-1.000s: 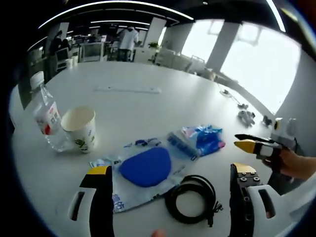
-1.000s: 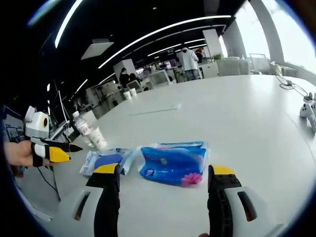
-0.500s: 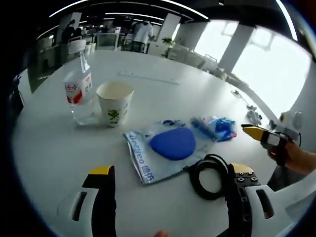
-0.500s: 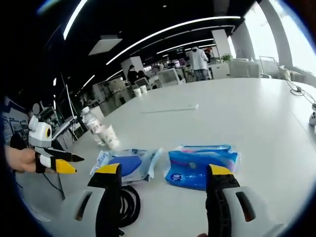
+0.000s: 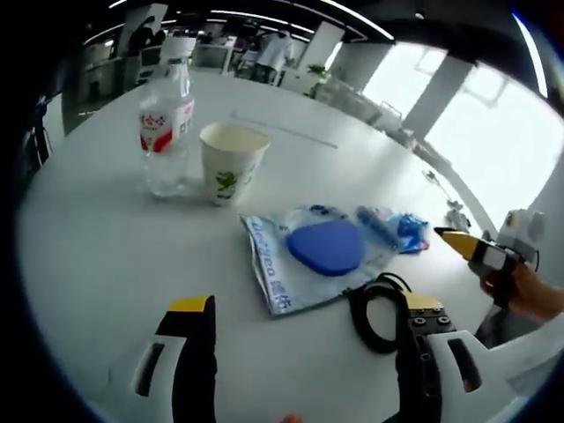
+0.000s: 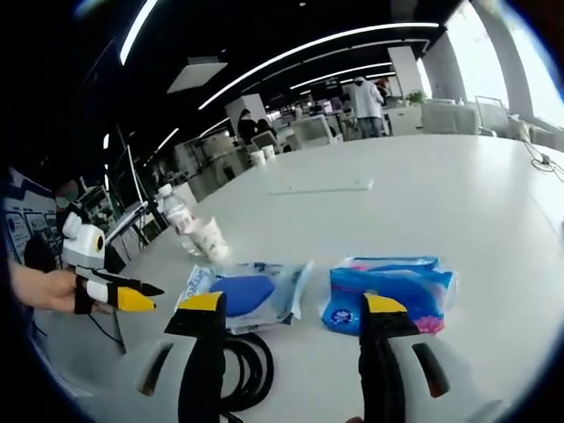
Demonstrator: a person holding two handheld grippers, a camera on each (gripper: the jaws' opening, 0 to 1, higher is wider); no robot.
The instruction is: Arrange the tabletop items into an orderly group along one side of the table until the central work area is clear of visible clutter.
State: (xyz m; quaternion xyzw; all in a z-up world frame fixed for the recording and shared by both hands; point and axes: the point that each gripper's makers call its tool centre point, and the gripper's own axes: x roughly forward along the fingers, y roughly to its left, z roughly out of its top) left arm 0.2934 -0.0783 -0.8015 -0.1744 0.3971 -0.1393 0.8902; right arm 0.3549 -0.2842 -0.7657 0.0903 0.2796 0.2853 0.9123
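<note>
Left gripper point(image 5: 300, 322) and right gripper point(image 6: 291, 308) both wide-jawed and unladen, low over the near table edge.

On the white table point(image 5: 97, 256) there is one of each kind — one clear water bottle point(image 5: 166, 119), one paper cup point(image 5: 229, 162) just beside the bottle, one flat packet with a blue pad point(image 5: 310, 260) near the cup, one blue tissue pack point(image 6: 392, 293) on the packet's far side from the cup, and one coiled black cable point(image 5: 381, 308) touching the packet's edge — five items in all.
</note>
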